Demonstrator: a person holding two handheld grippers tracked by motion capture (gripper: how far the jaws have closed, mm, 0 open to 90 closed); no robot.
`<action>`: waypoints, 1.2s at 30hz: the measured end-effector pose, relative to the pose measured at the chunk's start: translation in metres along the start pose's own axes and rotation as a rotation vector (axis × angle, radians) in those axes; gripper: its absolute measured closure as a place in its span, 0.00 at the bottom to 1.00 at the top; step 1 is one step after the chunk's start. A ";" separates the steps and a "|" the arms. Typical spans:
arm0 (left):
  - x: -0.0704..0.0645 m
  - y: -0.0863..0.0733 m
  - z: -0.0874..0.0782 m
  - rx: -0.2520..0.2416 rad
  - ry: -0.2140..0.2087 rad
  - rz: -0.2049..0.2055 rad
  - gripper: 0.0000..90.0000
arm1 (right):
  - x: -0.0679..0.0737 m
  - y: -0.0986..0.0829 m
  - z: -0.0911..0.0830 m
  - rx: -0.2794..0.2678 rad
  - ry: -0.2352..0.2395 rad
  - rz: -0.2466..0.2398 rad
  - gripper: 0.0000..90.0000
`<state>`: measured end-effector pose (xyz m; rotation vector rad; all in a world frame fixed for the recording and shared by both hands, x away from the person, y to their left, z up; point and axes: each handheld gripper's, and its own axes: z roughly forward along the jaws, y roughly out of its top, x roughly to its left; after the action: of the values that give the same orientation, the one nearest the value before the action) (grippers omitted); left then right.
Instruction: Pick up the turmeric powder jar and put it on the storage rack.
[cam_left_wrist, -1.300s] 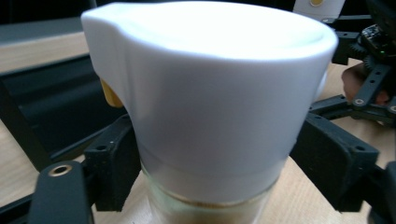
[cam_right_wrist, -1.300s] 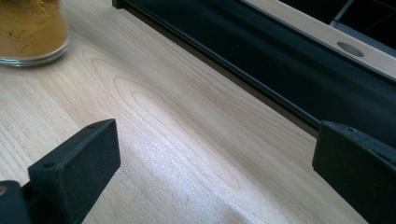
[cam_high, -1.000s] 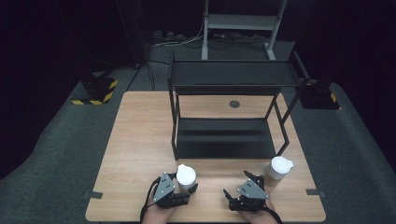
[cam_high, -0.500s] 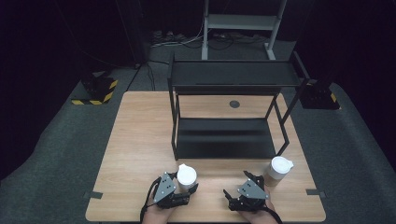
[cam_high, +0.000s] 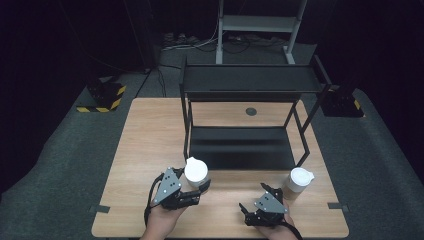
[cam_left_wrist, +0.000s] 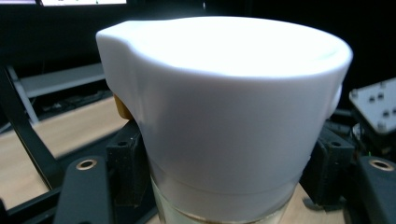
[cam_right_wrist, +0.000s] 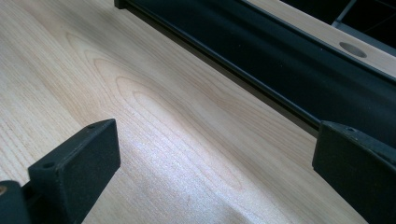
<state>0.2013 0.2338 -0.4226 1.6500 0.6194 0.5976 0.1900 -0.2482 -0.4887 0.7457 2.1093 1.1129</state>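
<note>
Left gripper (cam_high: 196, 187) low at the near edge of the wooden table (cam_high: 150, 140), jaws clamped on a white-lidded jar (cam_high: 196, 171) just before the black shelf rack (cam_high: 245, 120). Right gripper (cam_high: 257, 202) resting beside, jaws apart over bare wood. Second lidded jar (cam_high: 299, 181) near the table's right edge.

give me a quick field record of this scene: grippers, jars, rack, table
left gripper: shut on white-lidded jar, jaws either side of it
right gripper: open, empty, over bare table
second jar: white lid, standing on the table just right of the right gripper
rack: black, two shelves, both bare, mid-table
</note>
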 end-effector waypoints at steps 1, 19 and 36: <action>0.000 0.000 0.000 0.000 0.000 0.000 0.34 | 0.000 0.000 0.000 0.000 0.000 0.000 0.00; 0.012 0.062 0.018 -0.052 0.014 0.007 0.34 | -0.001 0.000 0.000 -0.003 0.004 0.009 0.00; 0.027 0.108 0.036 -0.087 0.044 0.021 0.34 | -0.004 -0.001 0.000 -0.004 0.010 0.021 0.00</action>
<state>0.2534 0.2116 -0.3199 1.5667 0.6006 0.6688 0.1921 -0.2516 -0.4883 0.7637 2.1110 1.1338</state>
